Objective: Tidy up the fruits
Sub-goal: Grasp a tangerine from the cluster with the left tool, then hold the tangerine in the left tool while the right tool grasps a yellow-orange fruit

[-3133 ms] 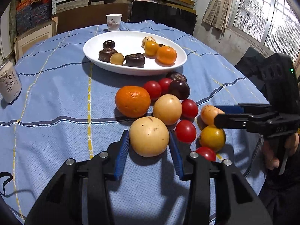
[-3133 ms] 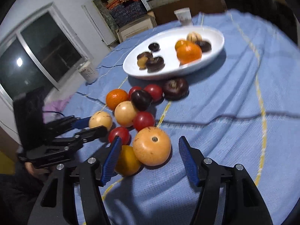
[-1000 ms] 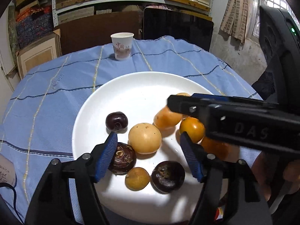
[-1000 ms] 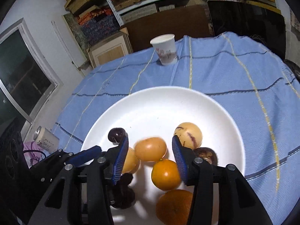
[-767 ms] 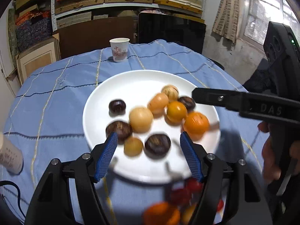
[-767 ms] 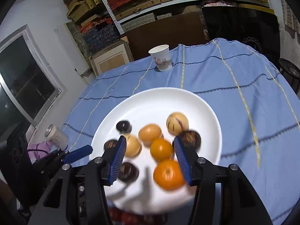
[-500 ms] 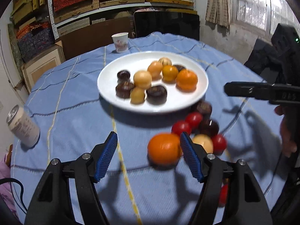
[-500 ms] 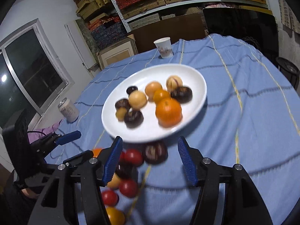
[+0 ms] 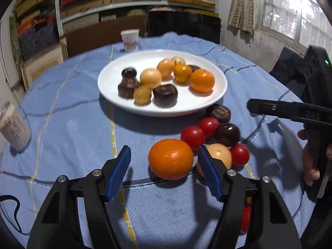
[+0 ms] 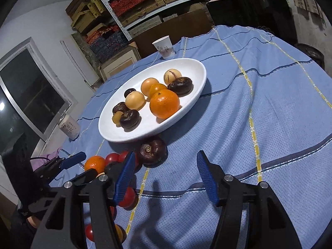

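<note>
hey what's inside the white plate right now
The white plate holds one large orange, three dark brown fruits such as, and five smaller yellow-to-orange round fruits like. Whether a smaller piece hides behind the pile cannot be seen.

Loose fruits (image 9: 209,137) before plate (image 9: 112,83)

Black left gripper (image 9: 164,174); blue ribbed pads (image 9: 118,175); silver screws.

We read "DAS" on the right gripper (image 9: 290,112); print on the paper cup (image 9: 129,39) and can (image 9: 13,125) is illegible.
</note>
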